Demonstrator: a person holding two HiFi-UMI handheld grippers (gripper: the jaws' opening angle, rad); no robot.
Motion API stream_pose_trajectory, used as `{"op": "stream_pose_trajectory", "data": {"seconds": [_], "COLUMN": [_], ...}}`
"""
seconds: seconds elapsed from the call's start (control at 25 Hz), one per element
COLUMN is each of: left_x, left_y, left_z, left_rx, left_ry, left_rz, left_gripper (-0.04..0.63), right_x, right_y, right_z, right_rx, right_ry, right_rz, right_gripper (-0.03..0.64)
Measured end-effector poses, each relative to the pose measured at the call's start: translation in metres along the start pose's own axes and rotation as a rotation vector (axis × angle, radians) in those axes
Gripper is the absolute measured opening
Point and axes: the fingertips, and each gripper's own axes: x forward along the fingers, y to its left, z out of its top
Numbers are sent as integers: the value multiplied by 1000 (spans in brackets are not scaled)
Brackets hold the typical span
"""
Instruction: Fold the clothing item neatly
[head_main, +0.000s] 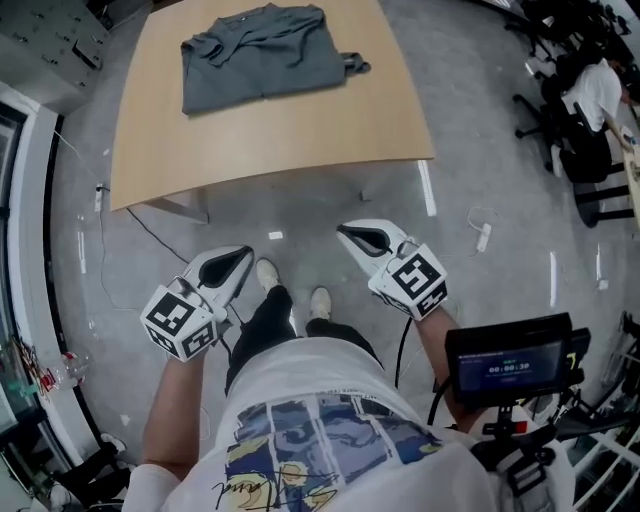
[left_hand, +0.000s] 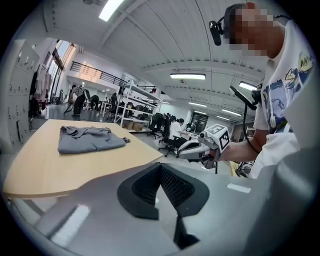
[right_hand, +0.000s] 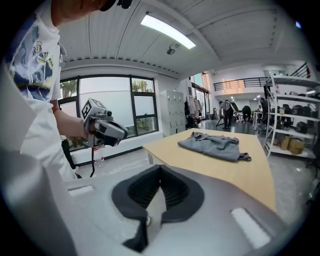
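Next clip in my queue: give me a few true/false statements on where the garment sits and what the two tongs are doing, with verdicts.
1. The grey garment lies on the wooden table. True.
2. The left tongs grip a corner of the garment. False: they are shut on nothing and held over the floor, short of the table's near edge.
3. The right tongs are shut and empty. True.
4. The garment hangs over the table's near edge. False: it lies well back from that edge, resting on the tabletop.
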Motion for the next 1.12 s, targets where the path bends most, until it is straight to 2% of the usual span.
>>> {"op": "stream_pose_trajectory", "data": {"seconds": [0.12,0.48,0.84,1.12], "left_x": [-11,-31,-78,-99], "left_y": [-19,-37,-15,3], "left_z": [-5,-1,-23,-25], "left_rx": [15,32,2,4], "left_ry": [4,-27,-33,-46], "left_rz": [-9,-51,-48,-55], "left_gripper": [6,6,6,6], "right_x": [-15,-30,-4,16], "right_y": [20,57,96,113], "right_z": [0,20,37,49], "right_rx": [-11,-54,-85,-92], "right_ry": [-9,-24,-12,10], "right_rz": [-2,-13,-8,-10], "right_gripper": [3,3,3,3]}}
